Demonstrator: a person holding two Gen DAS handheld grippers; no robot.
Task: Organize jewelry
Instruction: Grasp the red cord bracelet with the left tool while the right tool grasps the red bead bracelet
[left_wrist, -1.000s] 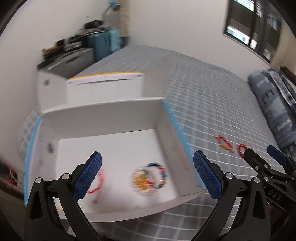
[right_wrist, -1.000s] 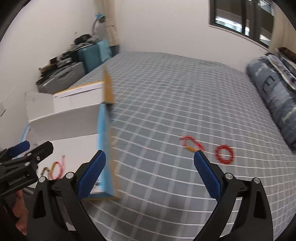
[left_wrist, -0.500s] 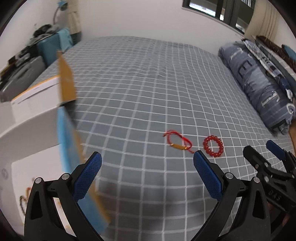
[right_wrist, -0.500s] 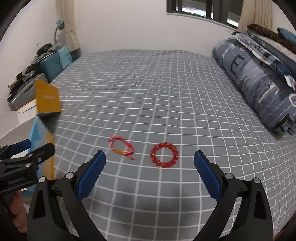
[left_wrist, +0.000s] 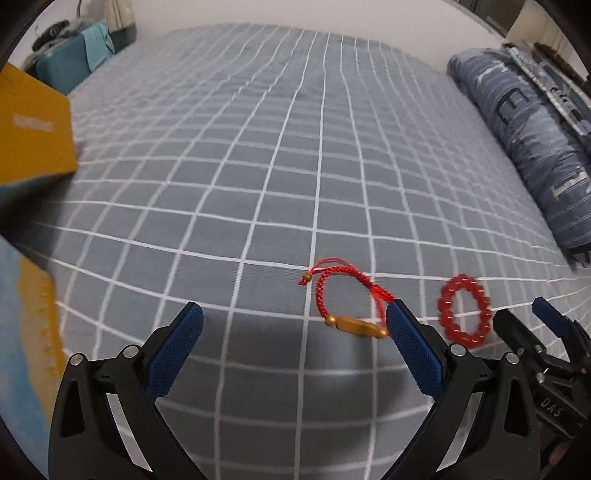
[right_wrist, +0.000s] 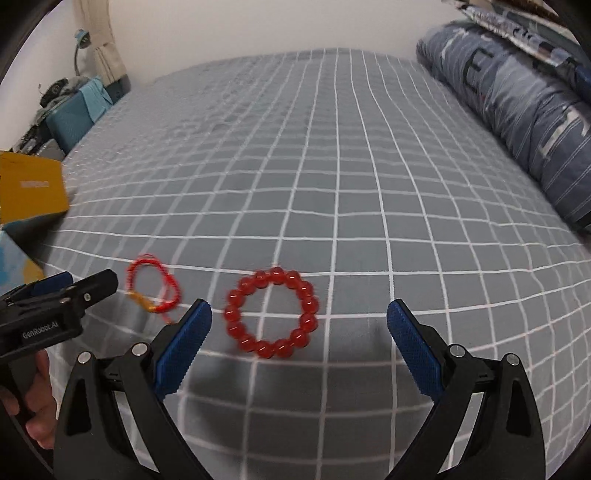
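A red cord bracelet with a gold tube (left_wrist: 347, 299) lies on the grey checked bedsheet, just ahead of my left gripper (left_wrist: 295, 343), near its right finger. It also shows in the right wrist view (right_wrist: 153, 286). A red bead bracelet (right_wrist: 271, 314) lies just ahead of my right gripper (right_wrist: 299, 336), nearer its left finger; it also shows in the left wrist view (left_wrist: 466, 314). Both grippers are open and empty, low over the bed. The left gripper shows at the left edge of the right wrist view (right_wrist: 55, 295).
The yellow flap of the open box (left_wrist: 33, 136) stands at the far left, with its blue-edged wall (left_wrist: 22, 314) below. A folded blue striped duvet (right_wrist: 524, 110) lies along the right side. A teal suitcase (right_wrist: 70, 118) stands beyond the bed's far left corner.
Both grippers have swung right, away from the box, and moved down toward the two red bracelets, which now lie close in front of the fingers. Both stay open.
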